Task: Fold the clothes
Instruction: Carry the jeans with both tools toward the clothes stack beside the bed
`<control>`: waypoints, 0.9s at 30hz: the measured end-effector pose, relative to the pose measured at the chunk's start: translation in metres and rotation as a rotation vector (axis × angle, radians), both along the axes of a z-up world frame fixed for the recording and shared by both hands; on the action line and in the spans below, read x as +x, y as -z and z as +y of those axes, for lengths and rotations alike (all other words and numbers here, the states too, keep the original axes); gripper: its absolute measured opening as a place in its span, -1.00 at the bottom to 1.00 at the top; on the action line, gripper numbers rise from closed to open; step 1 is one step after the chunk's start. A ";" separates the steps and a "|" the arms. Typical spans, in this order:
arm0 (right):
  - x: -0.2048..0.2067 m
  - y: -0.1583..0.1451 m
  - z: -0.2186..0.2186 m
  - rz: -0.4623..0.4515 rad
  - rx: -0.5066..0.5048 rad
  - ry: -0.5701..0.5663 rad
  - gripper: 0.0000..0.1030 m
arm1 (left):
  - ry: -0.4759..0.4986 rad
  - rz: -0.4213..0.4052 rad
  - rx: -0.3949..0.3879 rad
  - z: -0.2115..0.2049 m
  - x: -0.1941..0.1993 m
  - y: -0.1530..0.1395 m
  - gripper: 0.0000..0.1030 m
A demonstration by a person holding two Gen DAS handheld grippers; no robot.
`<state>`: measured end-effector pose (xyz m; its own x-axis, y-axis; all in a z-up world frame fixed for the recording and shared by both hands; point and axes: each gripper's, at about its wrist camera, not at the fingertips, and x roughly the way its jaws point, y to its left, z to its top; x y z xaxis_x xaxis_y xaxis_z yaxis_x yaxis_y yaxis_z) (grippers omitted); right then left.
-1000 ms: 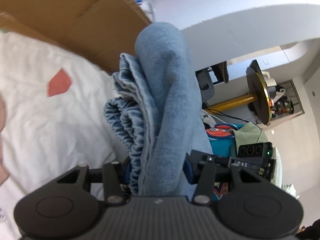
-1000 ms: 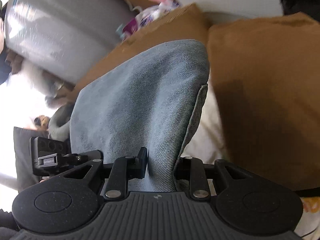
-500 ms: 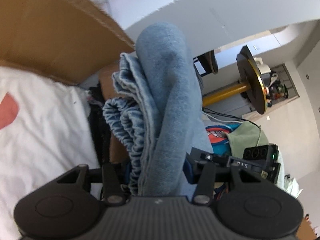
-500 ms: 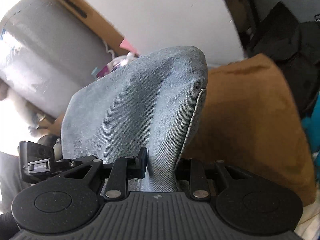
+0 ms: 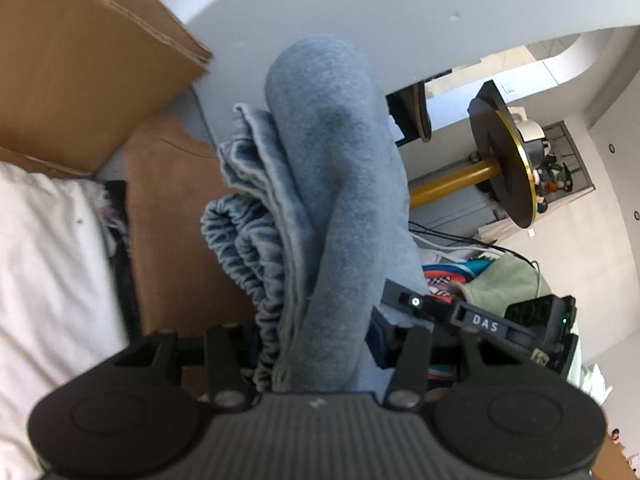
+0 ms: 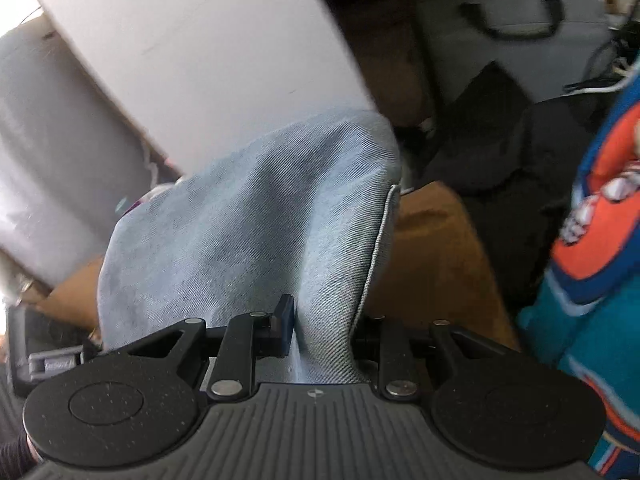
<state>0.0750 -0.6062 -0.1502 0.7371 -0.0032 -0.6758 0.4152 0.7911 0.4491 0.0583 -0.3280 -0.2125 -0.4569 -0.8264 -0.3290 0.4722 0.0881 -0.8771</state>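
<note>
A light blue denim garment (image 5: pixel 332 208) with a gathered elastic waistband (image 5: pixel 248 264) fills the middle of the left wrist view. My left gripper (image 5: pixel 316 340) is shut on it, the cloth bunched thick between the fingers and hiding their tips. In the right wrist view the same blue denim garment (image 6: pixel 256 236) drapes over my right gripper (image 6: pixel 320 332), which is shut on a stitched hem edge. Both grippers hold the garment up off any surface. The other gripper's black body (image 5: pixel 520 324) shows at the right of the left wrist view.
Brown cardboard boxes (image 5: pixel 80 60) and a white sheet (image 5: pixel 44 264) lie left. A white wall (image 6: pixel 180 40) is ahead. An orange and teal jersey (image 6: pixel 592 240) hangs at right, with a grey bag (image 6: pixel 512 40), black cloth (image 6: pixel 500 152) and a brown box (image 6: pixel 436 264) behind.
Both grippers have lifted and swung right with the denim still held. The white sheet slid out to the left, and the wall, grey bag and jersey came into view.
</note>
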 end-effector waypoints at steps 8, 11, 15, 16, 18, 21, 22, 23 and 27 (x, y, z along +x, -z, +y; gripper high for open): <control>-0.002 0.003 -0.011 -0.019 -0.047 0.076 -0.48 | -0.036 0.054 0.001 -0.014 -0.005 0.005 -0.03; 0.005 0.006 -0.011 -0.021 -0.045 0.072 -0.48 | -0.055 0.058 0.007 -0.012 -0.003 0.005 -0.03; 0.010 0.011 -0.015 -0.021 -0.041 0.058 -0.48 | -0.061 0.056 0.029 -0.014 0.003 0.010 -0.01; 0.011 0.014 -0.016 -0.020 -0.038 0.054 -0.47 | -0.064 0.057 0.040 -0.016 0.006 0.014 -0.01; 0.014 0.027 -0.019 -0.009 -0.023 0.072 -0.47 | -0.065 0.060 0.067 -0.022 0.009 0.025 -0.01; 0.017 0.047 -0.018 0.020 -0.026 0.117 -0.47 | -0.079 0.085 0.098 -0.028 0.014 0.042 -0.01; 0.017 0.049 -0.017 0.014 -0.037 0.128 -0.47 | -0.084 0.090 0.097 -0.029 0.016 0.045 -0.01; 0.018 0.051 -0.016 0.009 -0.047 0.138 -0.47 | -0.088 0.094 0.096 -0.030 0.018 0.046 -0.01; 0.022 0.054 -0.018 0.001 -0.056 0.161 -0.47 | -0.101 0.101 0.101 -0.032 0.022 0.053 0.00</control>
<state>0.0975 -0.6243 -0.2046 0.7233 -0.1591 -0.6720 0.5390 0.7384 0.4054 0.0806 -0.3599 -0.2652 -0.4083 -0.8347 -0.3697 0.3668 0.2208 -0.9037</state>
